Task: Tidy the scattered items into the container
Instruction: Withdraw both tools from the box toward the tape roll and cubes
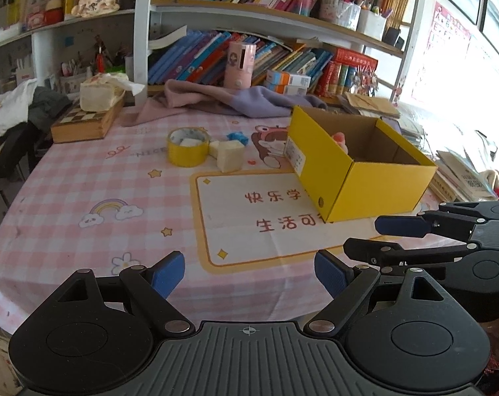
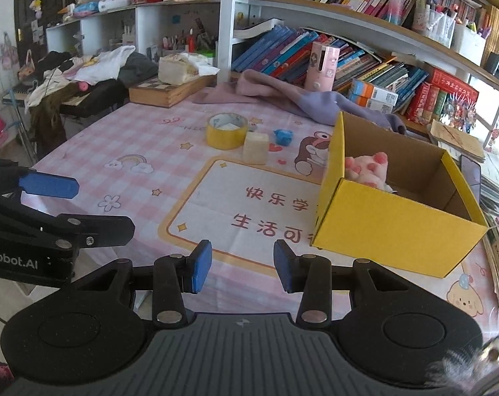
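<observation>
On the far left of the pink checked table (image 1: 84, 181) sits a wooden chess box (image 1: 84, 122) with a cream bag (image 1: 99, 94) on top. Next comes a yellow roll of tape (image 1: 187, 147). Just beside it stands a pale block (image 1: 230, 155), and a small blue thing (image 1: 237, 137) lies a bit behind that. To the right is the yellow box (image 1: 358, 168), open at the top. A pink soft toy (image 2: 368, 166) is already inside it, by the near wall.

The left gripper (image 1: 249, 275) is wide open and holds nothing. The right gripper (image 2: 243, 269) has a smaller gap between its blue pads (image 2: 200, 270), and nothing is in it either. Both are over the near edge of the table.
</observation>
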Tool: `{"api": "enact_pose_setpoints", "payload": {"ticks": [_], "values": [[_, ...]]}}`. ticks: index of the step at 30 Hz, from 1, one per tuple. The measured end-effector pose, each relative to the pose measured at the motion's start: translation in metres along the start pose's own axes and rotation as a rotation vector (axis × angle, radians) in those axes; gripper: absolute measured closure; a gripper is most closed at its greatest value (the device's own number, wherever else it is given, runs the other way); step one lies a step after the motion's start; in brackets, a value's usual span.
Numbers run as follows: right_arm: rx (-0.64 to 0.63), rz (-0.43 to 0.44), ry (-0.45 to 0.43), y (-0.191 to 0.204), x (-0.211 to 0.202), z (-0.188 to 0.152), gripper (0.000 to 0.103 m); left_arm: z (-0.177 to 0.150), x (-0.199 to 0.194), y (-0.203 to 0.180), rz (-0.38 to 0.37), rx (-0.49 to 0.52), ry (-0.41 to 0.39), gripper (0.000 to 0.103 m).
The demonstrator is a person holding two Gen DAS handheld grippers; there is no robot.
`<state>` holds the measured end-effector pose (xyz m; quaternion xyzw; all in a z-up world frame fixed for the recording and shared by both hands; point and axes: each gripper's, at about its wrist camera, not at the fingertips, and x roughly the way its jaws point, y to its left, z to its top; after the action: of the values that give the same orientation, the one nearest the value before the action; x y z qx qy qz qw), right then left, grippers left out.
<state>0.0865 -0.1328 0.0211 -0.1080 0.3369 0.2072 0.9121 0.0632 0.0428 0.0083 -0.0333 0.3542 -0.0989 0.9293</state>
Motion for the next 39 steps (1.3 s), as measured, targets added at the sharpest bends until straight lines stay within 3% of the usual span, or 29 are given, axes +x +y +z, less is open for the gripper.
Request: {"api": "enact_pose_setpoints", "payload": {"ticks": [29, 39], "values": [[-0.047, 0.077, 0.037, 0.009, 0.052, 0.027, 0.064, 0.017, 0.030, 0.032, 0.060, -0.037, 0.026, 0.015], [-0.049, 0.058, 0.039, 0.002, 0.079, 0.036, 0.064, 0.029, 0.057, 0.045, 0.062, -0.059, 0.032, 0.015]]}}
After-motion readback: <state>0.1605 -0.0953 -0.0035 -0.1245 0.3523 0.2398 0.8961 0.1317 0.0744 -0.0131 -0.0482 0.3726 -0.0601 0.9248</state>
